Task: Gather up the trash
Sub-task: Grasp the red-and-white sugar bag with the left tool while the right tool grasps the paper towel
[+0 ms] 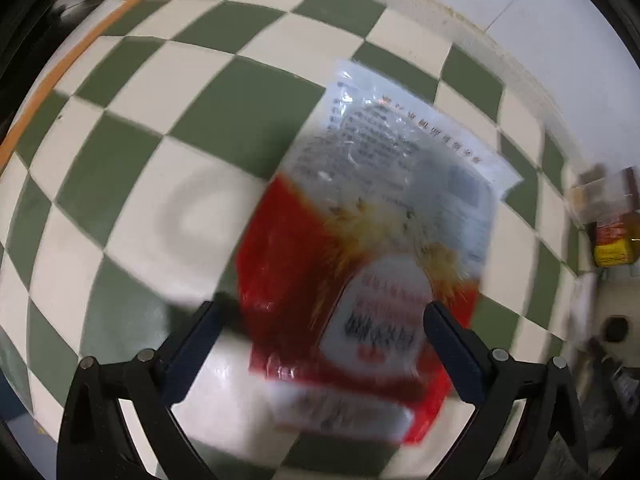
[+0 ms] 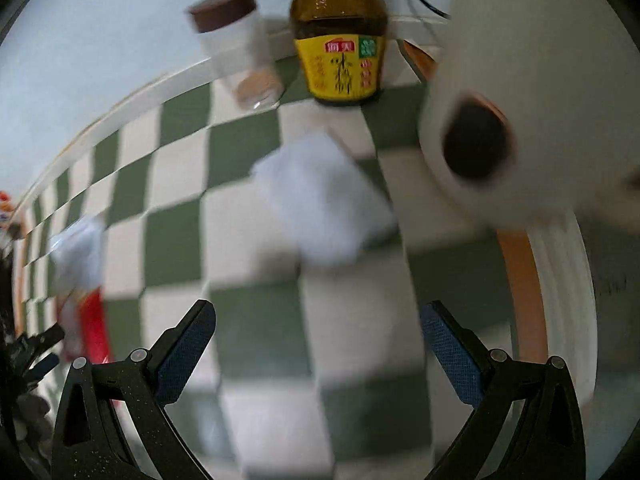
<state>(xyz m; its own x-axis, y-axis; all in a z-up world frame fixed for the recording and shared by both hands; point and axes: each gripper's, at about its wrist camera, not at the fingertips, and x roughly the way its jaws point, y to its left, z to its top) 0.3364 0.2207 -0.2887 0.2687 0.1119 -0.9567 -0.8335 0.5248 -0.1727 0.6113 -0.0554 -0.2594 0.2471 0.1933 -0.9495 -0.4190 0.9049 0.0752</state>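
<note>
The left hand-held gripper (image 1: 324, 316) hangs over the checkered tabletop (image 1: 132, 168) with its jaws spread wide and nothing between them. Beneath it lies the red and clear food packet (image 1: 360, 256), flat on the cloth and stretching from the 6 o'clock edge of the left wrist view up toward 1 o'clock. The spread jaws straddle the packet's lower end, which looks like a line-up for pinching it, though I cannot tell whether the fingertips touch the film. Print on the packet is smeared by motion blur and unreadable.

The right hand-held gripper (image 2: 318, 316) is likewise wide open and empty, aimed at a crumpled white tissue (image 2: 324, 196) lying just past centre toward 12 o'clock, well apart from the fingertips. That is probably the next scrap for this side.

At 12 o'clock a brown sauce bottle (image 2: 340, 40) with a yellow label stands by the wall, its neck cut off by the frame. A clear jar (image 2: 236, 48) with a brown lid stands at 11 o'clock. A white paper roll (image 2: 520, 92) fills 2 o'clock, partly cropped. At 9 o'clock the packet shows again as a blurred strip, with the other gripper beside it. No bin is in view.
</note>
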